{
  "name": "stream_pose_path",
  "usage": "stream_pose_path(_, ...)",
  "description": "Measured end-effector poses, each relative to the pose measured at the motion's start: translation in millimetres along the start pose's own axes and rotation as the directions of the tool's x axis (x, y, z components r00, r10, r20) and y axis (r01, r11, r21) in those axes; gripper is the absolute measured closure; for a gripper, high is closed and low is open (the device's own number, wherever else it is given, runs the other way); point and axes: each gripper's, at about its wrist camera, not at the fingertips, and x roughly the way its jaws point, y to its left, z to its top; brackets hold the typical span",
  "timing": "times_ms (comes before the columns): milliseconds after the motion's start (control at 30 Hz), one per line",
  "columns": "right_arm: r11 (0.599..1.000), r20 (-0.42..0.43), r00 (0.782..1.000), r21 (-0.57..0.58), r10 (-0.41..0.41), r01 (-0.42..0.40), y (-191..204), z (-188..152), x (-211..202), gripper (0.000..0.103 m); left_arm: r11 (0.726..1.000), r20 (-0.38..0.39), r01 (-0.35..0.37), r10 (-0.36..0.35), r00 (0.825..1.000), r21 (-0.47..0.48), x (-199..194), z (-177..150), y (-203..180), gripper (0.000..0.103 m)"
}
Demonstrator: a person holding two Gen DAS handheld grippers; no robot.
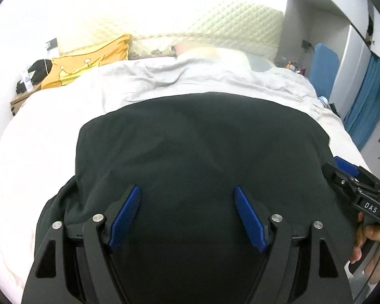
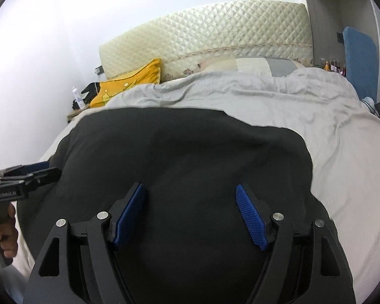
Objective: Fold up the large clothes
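Hovering side by side above the near end of the bed, both tools are standing wide apart at the fingers and gripping nothing. The left tool (image 1: 187,217) is spreading its blue pads (image 1: 125,219) over dark cloth, and the right tool (image 2: 190,217) is doing the same just to its right; each is showing at the edge of the other's view.

Directly beneath and ahead of both tools, the dark garment (image 1: 202,147) is lying spread flat on the pale bedsheet (image 1: 50,136), its far edge running across in front of the fingers and its near part passing under the tools out of sight. Which kind of garment it is cannot be told from here.

It is looking soft, limp and light, a smooth fabric that is likely sliding easily over the sheet and sagging wherever it is not supported. Pinching a single layer right at an edge or corner seems the safer hold, one tool to each side, since a grip in the middle is only bunching cloth.

Farther out, a yellow pillow (image 1: 88,60) and the quilted headboard (image 2: 215,33) are sitting at the head of the bed.
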Motion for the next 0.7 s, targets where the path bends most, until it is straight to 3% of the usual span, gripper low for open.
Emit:
stream_pose_path(300, 1.0, -0.049, 0.999, -0.021, -0.023, 0.022, 3.5, 27.1, 42.8, 0.029, 0.998, -0.001, -0.013, 0.013, 1.0, -0.067, 49.7, 37.7, 22.9, 0.025)
stream_pose_path(533, 0.997, -0.064, 0.996, -0.043, -0.062, 0.059, 5.3, 29.4, 66.6, 0.025, 0.996, 0.026, -0.077, 0.078, 0.997, -0.032, 78.4, 45.0, 10.2, 0.022)
stream_pose_path(700, 0.999, -0.081, 0.996, -0.033, -0.033, 0.03, 0.0, 29.5, 85.0, 0.023, 0.997, 0.029, -0.068, 0.069, 0.997, -0.042, 94.1, 44.2, 13.9, 0.022)
